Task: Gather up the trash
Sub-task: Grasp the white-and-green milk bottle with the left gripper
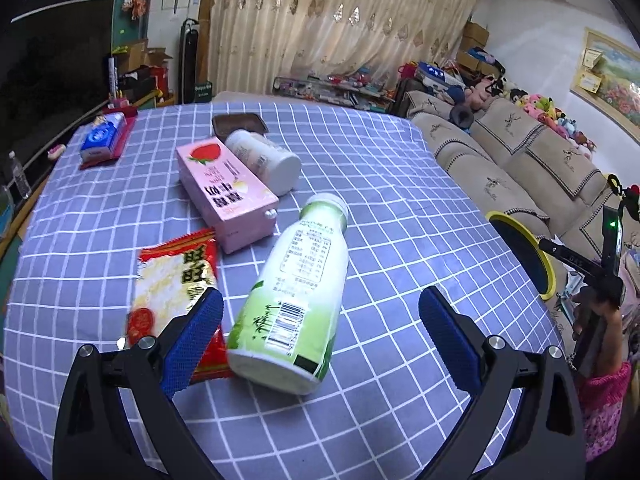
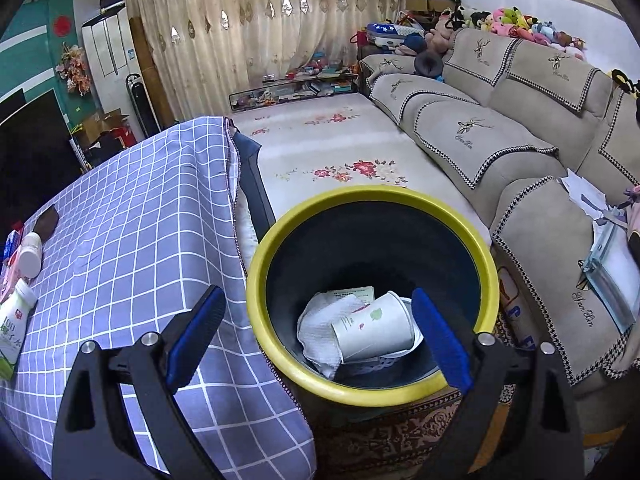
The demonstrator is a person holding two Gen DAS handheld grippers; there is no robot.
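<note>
In the left wrist view my left gripper (image 1: pixel 320 312) is open over the checked tablecloth (image 1: pixel 400 200), its blue pads on either side of a green-and-white bottle (image 1: pixel 292 300) lying on its side. A red snack packet (image 1: pixel 176 292) lies under the left pad. A pink carton (image 1: pixel 226 192) and a white bottle (image 1: pixel 264 160) lie beyond. In the right wrist view my right gripper (image 2: pixel 316 320) is open and empty above a yellow-rimmed bin (image 2: pixel 280 236) holding a paper cup (image 2: pixel 372 328) and a tissue (image 2: pixel 320 328).
A blue tissue pack (image 1: pixel 102 136) on a red tray and a brown dish (image 1: pixel 240 122) sit at the table's far side. A beige sofa (image 2: pixel 500 120) stands right of the bin. The bin stands on the floor by the table's right edge (image 2: pixel 236 200).
</note>
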